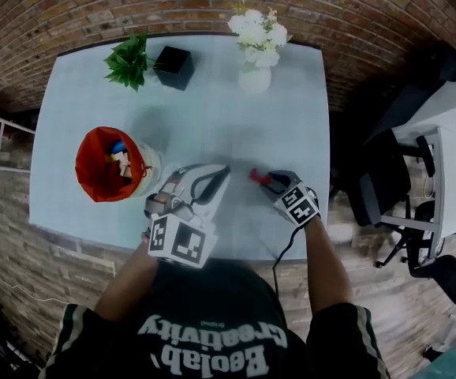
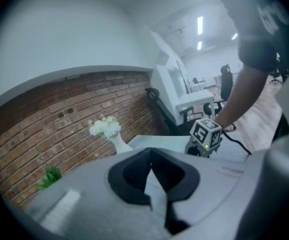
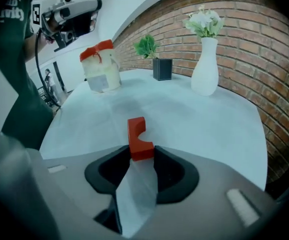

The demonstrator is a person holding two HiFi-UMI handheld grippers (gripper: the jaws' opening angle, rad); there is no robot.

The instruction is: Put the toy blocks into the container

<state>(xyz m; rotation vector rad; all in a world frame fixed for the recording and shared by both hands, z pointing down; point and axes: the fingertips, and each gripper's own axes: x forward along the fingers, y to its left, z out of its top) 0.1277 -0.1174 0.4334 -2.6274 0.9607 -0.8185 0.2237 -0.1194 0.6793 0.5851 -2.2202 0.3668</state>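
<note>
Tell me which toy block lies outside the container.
The red notched block on the table, between the right gripper's jaws; the other blocks sit inside the red-rimmed container.

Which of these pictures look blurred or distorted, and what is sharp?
Head view: strong fisheye bends the table edges, corners dark. Left gripper view: soft overall, the flowers hazy. Right gripper view: red block sharp, the foreground blurred.
</note>
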